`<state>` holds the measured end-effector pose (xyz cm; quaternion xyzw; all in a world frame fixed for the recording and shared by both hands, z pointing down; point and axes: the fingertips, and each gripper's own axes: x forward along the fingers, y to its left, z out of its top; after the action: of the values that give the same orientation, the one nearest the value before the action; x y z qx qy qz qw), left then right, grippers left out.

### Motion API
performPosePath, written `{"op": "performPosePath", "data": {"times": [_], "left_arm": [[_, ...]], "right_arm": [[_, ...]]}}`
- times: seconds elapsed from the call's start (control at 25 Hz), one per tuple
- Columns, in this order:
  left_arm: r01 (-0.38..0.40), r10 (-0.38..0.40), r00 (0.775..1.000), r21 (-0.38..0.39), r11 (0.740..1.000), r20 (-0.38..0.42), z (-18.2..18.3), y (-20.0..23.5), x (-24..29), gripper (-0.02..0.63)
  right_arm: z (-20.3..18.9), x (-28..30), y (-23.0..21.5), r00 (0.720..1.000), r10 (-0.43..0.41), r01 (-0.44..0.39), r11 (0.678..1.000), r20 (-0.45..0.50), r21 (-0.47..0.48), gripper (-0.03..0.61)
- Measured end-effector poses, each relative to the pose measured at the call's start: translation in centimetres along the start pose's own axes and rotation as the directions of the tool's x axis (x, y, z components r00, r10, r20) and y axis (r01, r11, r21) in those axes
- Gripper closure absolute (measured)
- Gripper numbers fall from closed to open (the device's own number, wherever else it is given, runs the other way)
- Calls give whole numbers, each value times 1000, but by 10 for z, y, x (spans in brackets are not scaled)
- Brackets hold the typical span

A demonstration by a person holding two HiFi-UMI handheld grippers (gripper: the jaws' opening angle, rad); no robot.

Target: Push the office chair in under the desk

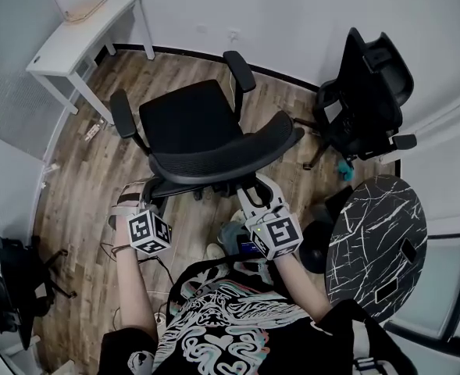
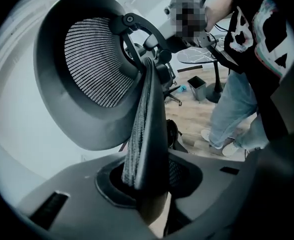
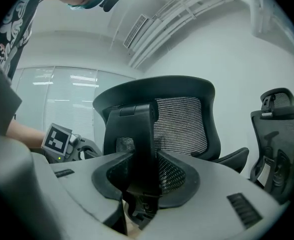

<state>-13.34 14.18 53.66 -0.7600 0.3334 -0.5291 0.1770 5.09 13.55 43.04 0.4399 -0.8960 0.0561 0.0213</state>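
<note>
Head view. The chair [image 1: 198, 131] stands on the wood floor [image 1: 81, 186] in mid-room, seat towards the far wall, backrest nearest the person [image 1: 230, 319]. The desk [image 1: 81, 33] stands at the far left corner against the wall, well apart from the chair; the chair is not under it. The left gripper [image 1: 140, 201] is at the left end of the backrest's top edge, and the right gripper [image 1: 254, 198] is at that edge near its middle. A second chair [image 1: 366, 100] stands at the far right, and a round table [image 1: 378, 241] is near right.

Left gripper view. The backrest's mesh rim runs down into the gap of the left gripper [image 2: 147, 181]. The jaws stand narrow, closed on the rim. The person's legs show at right.

Right gripper view. A black upright bar [image 3: 139, 139] of the backrest fills the gap of the right gripper [image 3: 144, 181]. The jaws stand fairly wide, and both pads bear on the bar. The second chair shows at the right edge.
</note>
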Motion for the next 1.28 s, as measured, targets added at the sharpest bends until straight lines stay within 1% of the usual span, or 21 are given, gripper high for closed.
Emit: {"op": "performPosePath", "data": {"times": [0.28, 0.44, 0.52, 0.64, 0.96, 1.28], "left_arm": [[-22, 22, 1000, 12, 1000, 2, 0, 1, 1, 474], [-34, 33, 999, 17, 999, 6, 1, 3, 0, 474], [-35, 35, 999, 16, 999, 7, 1, 3, 1, 474], [-40, 40, 999, 18, 999, 9, 2, 3, 1, 474], [-56, 56, 998, 24, 998, 4, 0, 4, 1, 474], [-75, 75, 997, 32, 997, 15, -1, 9, 1, 472]], "right_arm": [[0, 3, 0, 1000, 24, -24, 1000, -8, -4, 492], [1, 9, 0, 999, 25, -27, 999, -25, -47, 498], [2, 13, 0, 999, 25, -27, 997, -34, -68, 512], [2, 14, 0, 999, 27, -30, 996, -36, -83, 520], [1, 14, 1, 999, 37, -39, 996, -33, -82, 506], [3, 17, 3, 998, 57, -60, 995, -34, -82, 509]]}}
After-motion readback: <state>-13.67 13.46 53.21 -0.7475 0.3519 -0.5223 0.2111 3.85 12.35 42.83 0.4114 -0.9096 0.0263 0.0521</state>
